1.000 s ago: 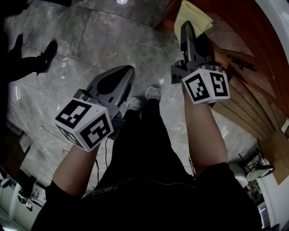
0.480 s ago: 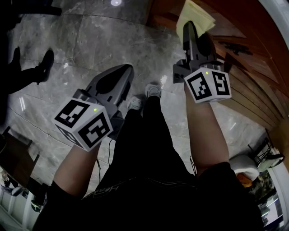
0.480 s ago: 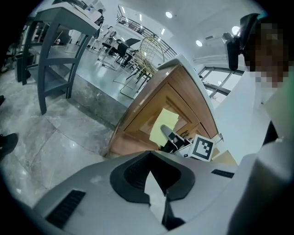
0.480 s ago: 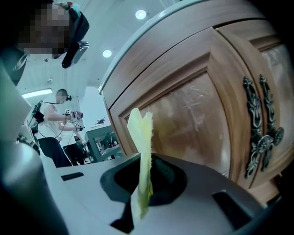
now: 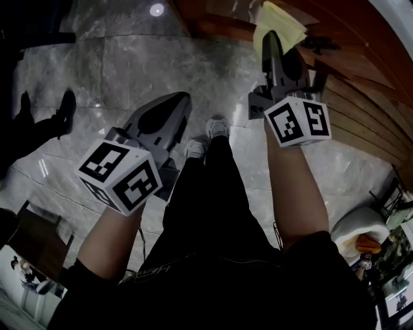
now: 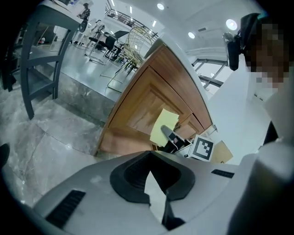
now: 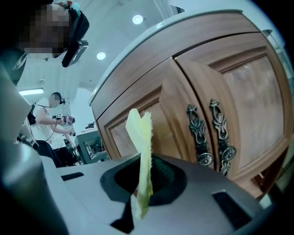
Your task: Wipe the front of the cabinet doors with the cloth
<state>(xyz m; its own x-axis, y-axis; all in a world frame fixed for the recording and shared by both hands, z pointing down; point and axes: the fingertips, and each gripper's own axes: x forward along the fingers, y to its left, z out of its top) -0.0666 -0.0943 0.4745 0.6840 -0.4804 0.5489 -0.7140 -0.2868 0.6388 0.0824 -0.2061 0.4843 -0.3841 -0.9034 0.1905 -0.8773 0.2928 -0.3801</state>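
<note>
As the right gripper (image 7: 141, 197) clenches the cloth (image 7: 140, 133) toward the cabinet doors (image 7: 248, 96), the left gripper (image 6: 158, 197) idles. Its jaws seem closed, empty.

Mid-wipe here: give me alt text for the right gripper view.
The right claw is shut on a yellow cloth, which stands up edge-on between its jaws. Beyond it are wooden cabinet doors with two ornate dark metal handles side by side where the doors meet.

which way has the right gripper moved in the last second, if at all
Yes: the right gripper, shut on the cloth, has drawn closer to the dark door handles.
</note>
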